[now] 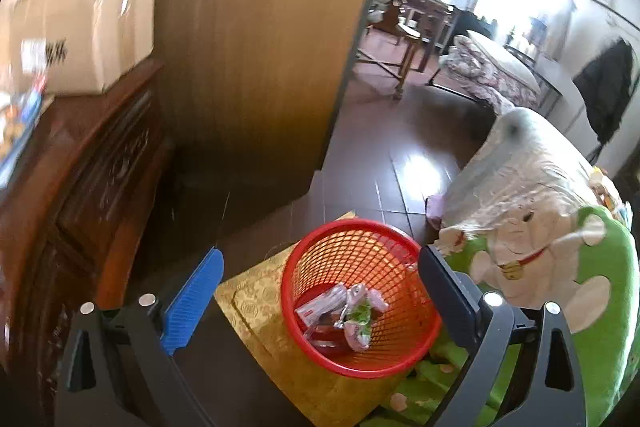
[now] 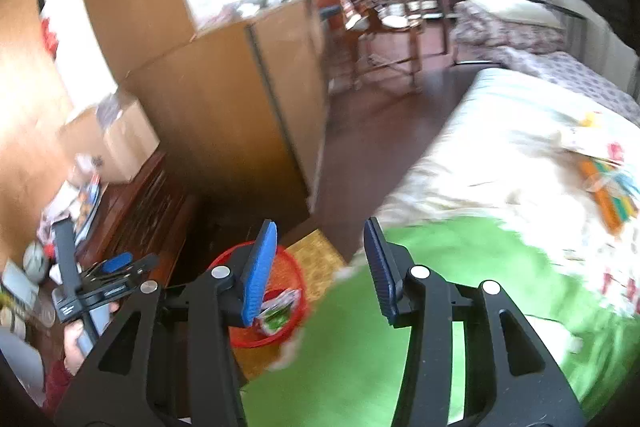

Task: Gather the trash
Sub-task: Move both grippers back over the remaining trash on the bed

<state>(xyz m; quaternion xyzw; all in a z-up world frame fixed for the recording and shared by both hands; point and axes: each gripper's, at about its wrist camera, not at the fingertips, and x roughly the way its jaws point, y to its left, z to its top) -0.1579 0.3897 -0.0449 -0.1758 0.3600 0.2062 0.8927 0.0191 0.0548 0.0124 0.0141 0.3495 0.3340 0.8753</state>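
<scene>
A red mesh basket (image 1: 352, 223) stands on a gold patterned box beside the bed. Inside it lie crumpled wrappers (image 1: 344, 311), pink, white and green. My left gripper (image 1: 320, 301) hovers above the basket, open wide, with nothing between its blue pad (image 1: 192, 303) and its dark pad (image 1: 448, 299). In the right wrist view my right gripper (image 2: 320, 269) is open and empty over the bed's edge. The basket (image 2: 256, 341) and its wrappers (image 2: 280, 311) show partly behind that gripper's blue finger (image 2: 260, 271). A hand (image 2: 74, 343) holds the left gripper (image 2: 91, 261) at the left.
A green blanket with a cartoon bear (image 1: 560, 267) covers the bed on the right. A dark carved cabinet (image 1: 80, 187) with a cardboard box (image 1: 100, 27) stands on the left, next to a tall wooden panel (image 1: 260, 47). Dark tiled floor (image 1: 400, 147) runs behind the basket.
</scene>
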